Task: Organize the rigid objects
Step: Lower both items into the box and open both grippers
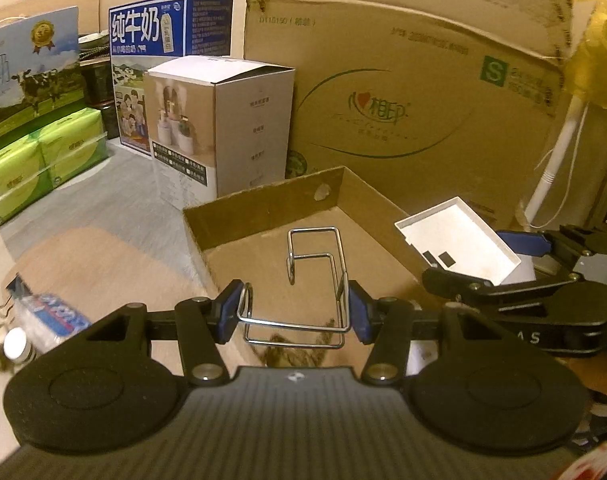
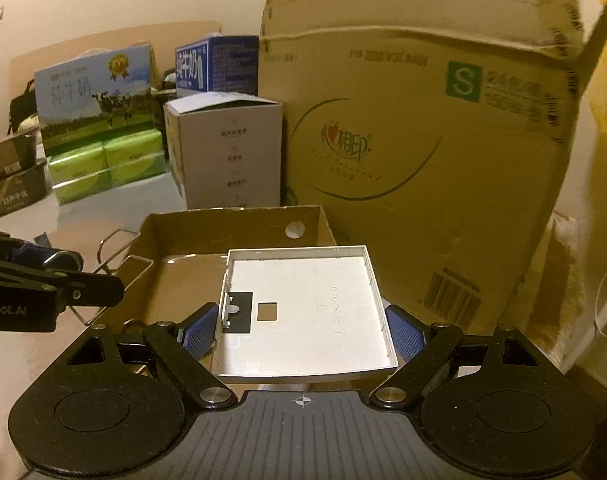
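My left gripper [image 1: 294,313] is shut on a bent chrome wire rack [image 1: 303,276] and holds it over the near part of a shallow open cardboard tray [image 1: 263,204]. My right gripper [image 2: 301,330] is shut on a square white plastic cover [image 2: 307,308], held flat above the same tray [image 2: 239,220] on its right side. In the left wrist view the white cover [image 1: 459,242] and right gripper [image 1: 515,268] sit to the right of the tray. In the right wrist view the wire rack [image 2: 123,268] and left gripper [image 2: 47,280] are at the left.
A large brown carton [image 1: 403,80] stands right behind the tray. A white product box [image 1: 223,128], blue milk cartons [image 1: 167,52] and green tissue packs [image 1: 47,160] stand at the back left. A white fan pole [image 1: 559,156] is at the right. Small packets [image 1: 47,320] lie at the near left.
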`<state>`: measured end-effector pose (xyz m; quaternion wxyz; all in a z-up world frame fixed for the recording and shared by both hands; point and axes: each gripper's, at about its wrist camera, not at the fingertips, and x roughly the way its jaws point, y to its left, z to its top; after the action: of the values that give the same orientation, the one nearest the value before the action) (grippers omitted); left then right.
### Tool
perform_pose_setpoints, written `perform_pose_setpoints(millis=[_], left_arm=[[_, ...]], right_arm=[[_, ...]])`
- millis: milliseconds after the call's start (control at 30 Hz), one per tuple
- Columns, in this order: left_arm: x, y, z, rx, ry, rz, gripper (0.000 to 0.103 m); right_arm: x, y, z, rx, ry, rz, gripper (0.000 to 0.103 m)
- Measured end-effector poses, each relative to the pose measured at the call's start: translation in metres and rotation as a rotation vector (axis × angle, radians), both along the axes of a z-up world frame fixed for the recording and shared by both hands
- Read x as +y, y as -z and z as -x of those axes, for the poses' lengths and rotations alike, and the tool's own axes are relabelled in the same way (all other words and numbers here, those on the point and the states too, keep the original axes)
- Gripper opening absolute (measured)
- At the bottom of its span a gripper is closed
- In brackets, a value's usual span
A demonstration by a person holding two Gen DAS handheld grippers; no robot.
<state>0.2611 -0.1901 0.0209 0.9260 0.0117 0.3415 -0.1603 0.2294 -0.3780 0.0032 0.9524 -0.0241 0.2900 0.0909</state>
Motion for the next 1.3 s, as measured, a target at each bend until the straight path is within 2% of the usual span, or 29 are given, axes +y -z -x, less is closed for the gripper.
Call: perform_pose_setpoints(millis=[333, 367, 400, 433, 633, 967, 1067, 1167, 1300], left_arm=[[-0.01, 0.011, -0.039, -0.009, 0.003, -0.005, 0.05], [-0.01, 0.012, -0.041, -0.008, 0.016, 0.001, 0.053], [-0.011, 0.012, -0.043, -0.003, 0.03, 0.003, 0.063], [-0.011, 0.011, -0.042, -0.01, 0.033, -0.002, 0.068], [0.003, 0.005, -0.035, -0.04, -0.001, -0.009, 0.068], [0.028, 0.002, -0.021, -0.026, -0.043, 0.009, 0.068], [0.033, 0.003, -0.018, -0.025, -0.054, 0.01, 0.068], [0.039, 0.003, -0.014, -0.021, -0.066, 0.02, 0.067], [0.047, -0.001, -0.001, -0.033, -0.073, 0.014, 0.069]], right_arm=[[0.0, 0.013, -0.033, 0.017, -0.015, 0.028, 0.087], [0.0, 0.015, -0.035, 0.021, -0.017, 0.028, 0.087], [0.0, 0.015, -0.036, 0.022, -0.019, 0.029, 0.087], [0.0, 0.015, -0.037, 0.021, -0.018, 0.029, 0.087], [0.003, 0.016, -0.036, 0.032, -0.019, 0.011, 0.087], [0.014, 0.011, -0.037, 0.041, -0.02, -0.034, 0.087], [0.015, 0.011, -0.042, 0.044, -0.009, -0.073, 0.088], [0.01, 0.01, -0.044, 0.028, -0.004, -0.163, 0.088], [0.01, 0.006, -0.036, 0.025, 0.019, -0.14, 0.093]])
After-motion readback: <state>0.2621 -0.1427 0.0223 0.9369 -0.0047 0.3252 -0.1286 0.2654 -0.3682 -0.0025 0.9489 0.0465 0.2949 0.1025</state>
